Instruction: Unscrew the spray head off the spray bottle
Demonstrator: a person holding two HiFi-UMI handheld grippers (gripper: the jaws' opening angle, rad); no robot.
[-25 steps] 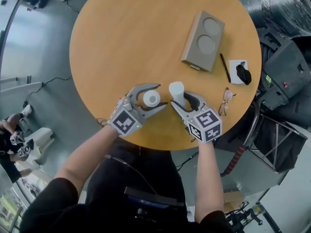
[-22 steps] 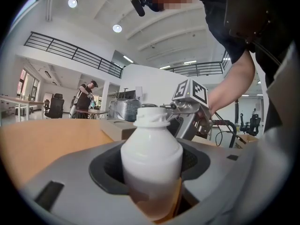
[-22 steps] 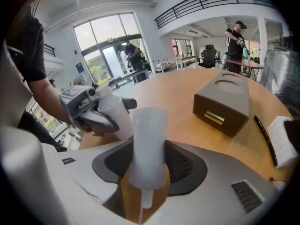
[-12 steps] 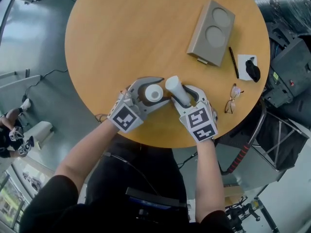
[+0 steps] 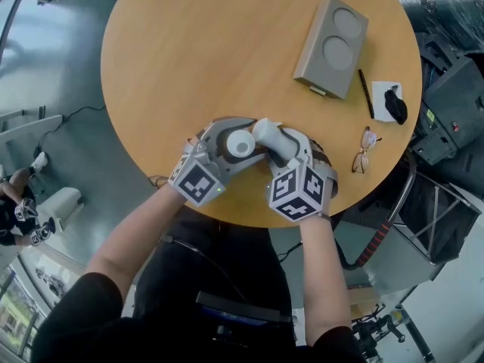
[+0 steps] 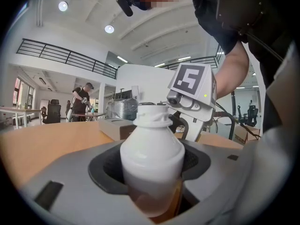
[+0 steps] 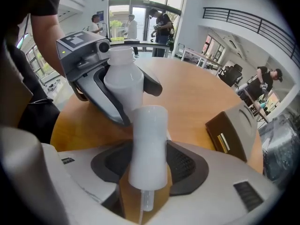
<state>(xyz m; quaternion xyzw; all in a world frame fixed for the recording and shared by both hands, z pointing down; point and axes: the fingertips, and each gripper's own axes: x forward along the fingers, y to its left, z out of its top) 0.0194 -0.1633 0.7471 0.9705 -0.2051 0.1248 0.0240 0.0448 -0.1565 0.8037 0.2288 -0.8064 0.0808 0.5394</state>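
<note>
Since a second ago the right gripper point(image 5: 281, 144) has rolled and sunk, so its marker cube faces up. The detached spray head point(image 7: 148, 144), pinched between its fingers, now sits just beside the spray bottle point(image 6: 152, 158). The left gripper point(image 5: 253, 141) fingers clamp that open-necked bottle over the round wooden table point(image 5: 197, 59), in an open office hall.

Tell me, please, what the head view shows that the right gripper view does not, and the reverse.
Only the head view: glasses and a pen. Only the right gripper view: the thin tube hanging from the spray head, and people in the background. Both: the open-necked bottle in the left gripper, and the grey box.
</note>
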